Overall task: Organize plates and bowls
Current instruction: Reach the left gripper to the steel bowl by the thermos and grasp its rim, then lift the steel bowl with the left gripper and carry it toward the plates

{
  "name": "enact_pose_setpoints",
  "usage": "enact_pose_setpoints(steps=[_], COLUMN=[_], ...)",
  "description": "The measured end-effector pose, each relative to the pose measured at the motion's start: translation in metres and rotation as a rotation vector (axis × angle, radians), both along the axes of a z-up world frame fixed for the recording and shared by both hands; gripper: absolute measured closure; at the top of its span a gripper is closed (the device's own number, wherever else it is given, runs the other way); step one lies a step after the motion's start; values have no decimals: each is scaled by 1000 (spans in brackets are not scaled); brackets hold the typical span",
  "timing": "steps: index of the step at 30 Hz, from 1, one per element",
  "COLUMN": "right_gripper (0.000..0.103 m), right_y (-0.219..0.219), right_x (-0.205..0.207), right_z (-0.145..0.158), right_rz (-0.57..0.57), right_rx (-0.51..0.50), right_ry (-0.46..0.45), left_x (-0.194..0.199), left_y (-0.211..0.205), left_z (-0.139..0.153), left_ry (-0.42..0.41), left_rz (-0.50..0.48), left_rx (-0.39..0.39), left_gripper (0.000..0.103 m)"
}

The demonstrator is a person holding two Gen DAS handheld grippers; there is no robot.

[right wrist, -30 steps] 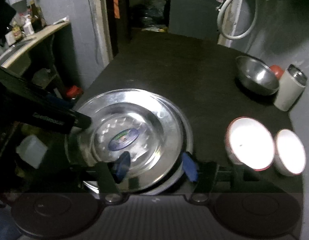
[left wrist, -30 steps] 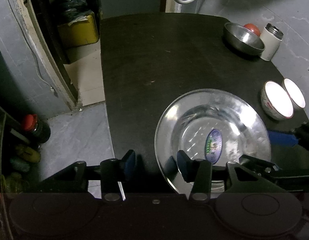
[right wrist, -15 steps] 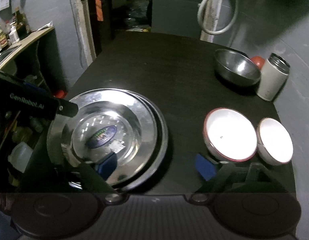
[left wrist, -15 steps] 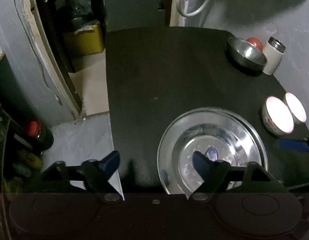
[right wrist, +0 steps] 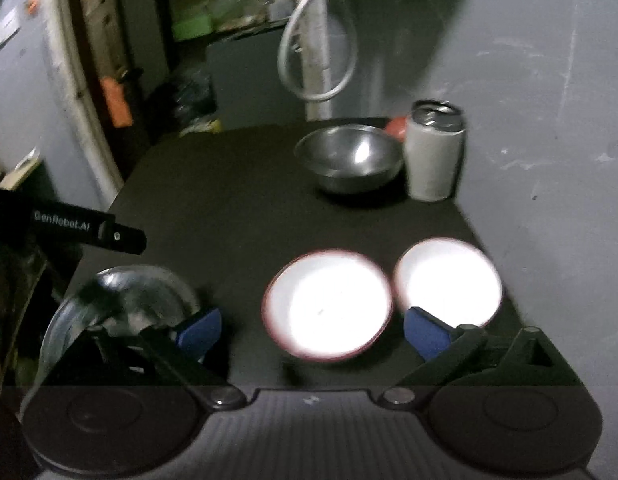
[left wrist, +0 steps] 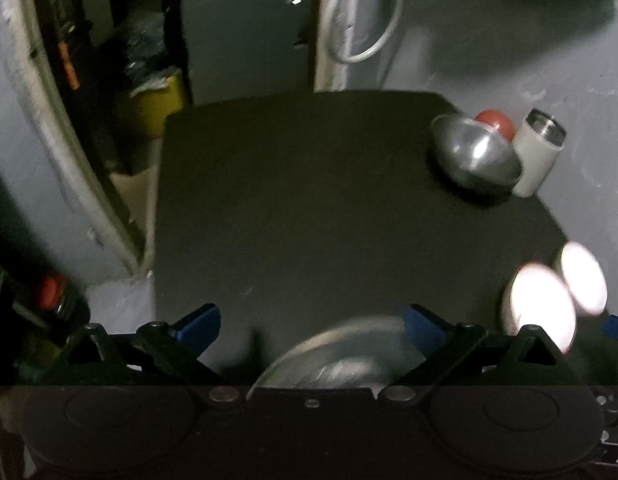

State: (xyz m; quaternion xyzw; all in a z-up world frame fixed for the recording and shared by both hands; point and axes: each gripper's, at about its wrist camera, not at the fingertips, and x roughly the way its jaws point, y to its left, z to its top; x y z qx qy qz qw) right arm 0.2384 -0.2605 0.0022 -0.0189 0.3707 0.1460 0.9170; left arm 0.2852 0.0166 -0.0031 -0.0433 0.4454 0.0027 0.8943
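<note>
Both grippers were found empty, their jaws spread wide. The left gripper (left wrist: 311, 322) hung above the near edge of the dark worktop (left wrist: 309, 200), with the steel plates (left wrist: 341, 356) lying flat directly beneath and between its fingers, untouched by either. Blur prevented a count of the plates. The right gripper (right wrist: 311, 326) was positioned over the larger white bowl (right wrist: 327, 304), which sat on the worktop between its spread fingers without visible contact. The smaller white bowl (right wrist: 449, 276) stood just beside the larger one, on its right, their rims touching or nearly so. A steel bowl (right wrist: 349, 162) rested at the far right of the worktop, next to a white canister (right wrist: 435, 156), with a red object (right wrist: 395, 125) partly hidden behind it.

In my judgement, the plates are dealt with and the bowls are now in hand. The next move appears to require the right gripper to descend and close on one rim, probably that of the smaller bowl for nesting in the larger. Overexposure hid both rims, so alignment could not be verified.
</note>
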Motion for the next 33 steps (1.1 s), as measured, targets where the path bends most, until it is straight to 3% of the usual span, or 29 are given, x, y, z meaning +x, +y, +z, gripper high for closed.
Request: enact_pose_setpoints(steps=[5, 11, 14, 21, 29, 33], right_gripper=[2, 4, 5, 12, 31, 35], right_y=[-17, -31, -39, -42, -34, -30], right_x=[44, 108, 135, 175, 198, 202], right_z=[3, -8, -17, -37, -50, -50], right_rz=[-66, -187, -248, -294, -281, -271], right_rx=[47, 177, 252, 279, 302, 303], right_ry=[-27, -11, 8, 50, 105, 116], left_x=[52, 134, 174, 227, 236, 236], left_y=[-28, -54, -64, -77, -76, -79], left_z=[8, 3, -7, -32, -51, -51], left_ry=[-74, -142, -134, -66, 25, 38], left_rz=[-56, -62, -50, -52, -71, -94], left_rx=[-11, -101, -145, -160, -228, -222], left_gripper=[1, 1, 1, 2, 30, 57])
